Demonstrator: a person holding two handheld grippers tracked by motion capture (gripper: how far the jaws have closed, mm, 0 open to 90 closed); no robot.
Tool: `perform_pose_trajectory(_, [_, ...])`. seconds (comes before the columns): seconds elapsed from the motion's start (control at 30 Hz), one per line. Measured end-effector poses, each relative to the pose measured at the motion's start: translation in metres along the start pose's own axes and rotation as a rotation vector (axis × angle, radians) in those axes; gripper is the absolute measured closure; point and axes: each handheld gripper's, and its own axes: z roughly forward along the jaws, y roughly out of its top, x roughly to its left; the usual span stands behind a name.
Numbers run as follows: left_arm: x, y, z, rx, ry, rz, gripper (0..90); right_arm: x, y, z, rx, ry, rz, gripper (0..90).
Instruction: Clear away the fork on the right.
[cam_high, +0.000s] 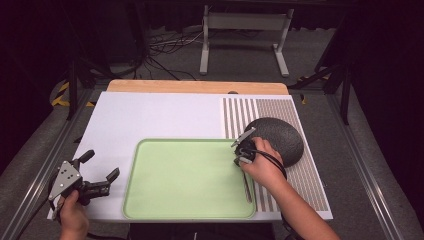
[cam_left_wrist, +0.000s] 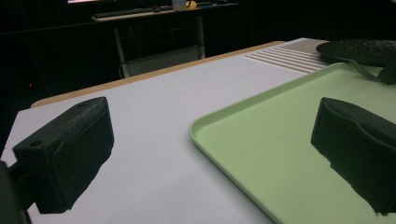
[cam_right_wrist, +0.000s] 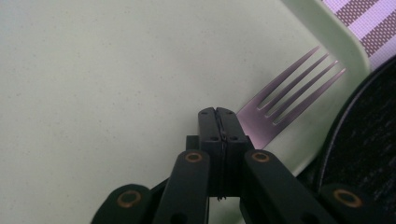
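Note:
A light green tray (cam_high: 185, 175) lies at the front of a white mat (cam_high: 150, 115). A metal fork (cam_high: 247, 187) rests along the tray's right side, its tines (cam_right_wrist: 289, 88) leaning on the tray rim. My right gripper (cam_high: 243, 150) is shut, and its tips (cam_right_wrist: 217, 112) sit right at the fork's neck. No gap shows between the jaws, and the fork passes beneath them. A dark speckled dish (cam_high: 277, 137) sits just right of that hand. My left gripper (cam_high: 102, 164) stands open and empty over the white mat, left of the tray (cam_left_wrist: 261, 140).
A brown-and-white striped placemat (cam_high: 305, 175) lies under the dark dish (cam_right_wrist: 369, 140) at the right. A wooden table edge (cam_high: 197, 86) runs along the back. Beyond it are a metal stand (cam_high: 245, 30) and loose cables on the floor.

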Motion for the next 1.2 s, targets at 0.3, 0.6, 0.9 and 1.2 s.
perform_pose_trajectory(0.3, [0.0,0.0,0.0,-0.002,0.0,0.0,0.0,-0.003,-0.003,-0.002,0.006,-0.008,0.016,89.9])
perform_pose_trajectory(0.6, [0.0,0.0,0.0,-0.001,0.001,0.0,0.1,-0.001,0.004,-0.016,-0.054,-0.011,0.001,75.2])
perform_pose_trajectory(0.9, [0.0,0.0,0.0,0.0,0.003,0.001,0.0,0.0,0.009,-0.024,-0.222,0.037,-0.005,20.7])
perform_pose_trajectory(1.2, [0.0,0.0,0.0,-0.001,0.003,0.001,0.0,0.0,0.002,-0.047,-0.333,0.031,-0.044,10.9])
